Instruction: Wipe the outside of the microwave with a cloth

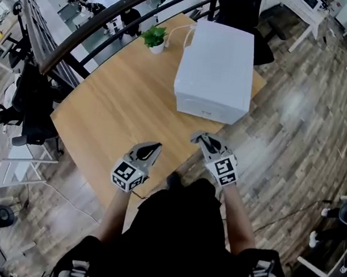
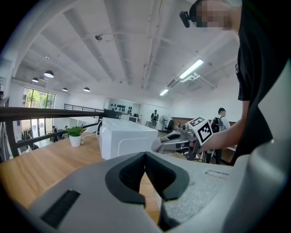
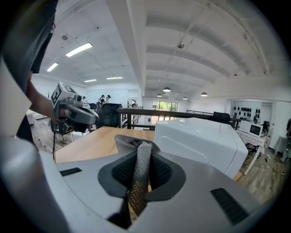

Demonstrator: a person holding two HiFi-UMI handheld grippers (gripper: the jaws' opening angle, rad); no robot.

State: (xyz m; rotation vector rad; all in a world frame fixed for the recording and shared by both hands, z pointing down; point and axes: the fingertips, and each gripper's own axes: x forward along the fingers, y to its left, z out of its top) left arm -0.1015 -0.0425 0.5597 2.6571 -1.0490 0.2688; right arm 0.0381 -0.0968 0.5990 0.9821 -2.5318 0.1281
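A white microwave (image 1: 216, 71) stands on the far right part of a wooden table (image 1: 121, 106); it also shows in the left gripper view (image 2: 125, 139) and the right gripper view (image 3: 204, 141). My right gripper (image 1: 198, 138) hovers over the table's near edge, just in front of the microwave, shut on a grey cloth (image 3: 138, 175) that sticks up between its jaws. My left gripper (image 1: 153, 148) is held beside it to the left, jaws shut with nothing between them (image 2: 145, 157).
A small potted plant (image 1: 154, 38) stands at the table's far edge, left of the microwave, with a white cable behind it. A dark railing (image 1: 78, 45) runs beyond the table. Black chairs (image 1: 30, 108) sit at the left. Wooden floor lies to the right.
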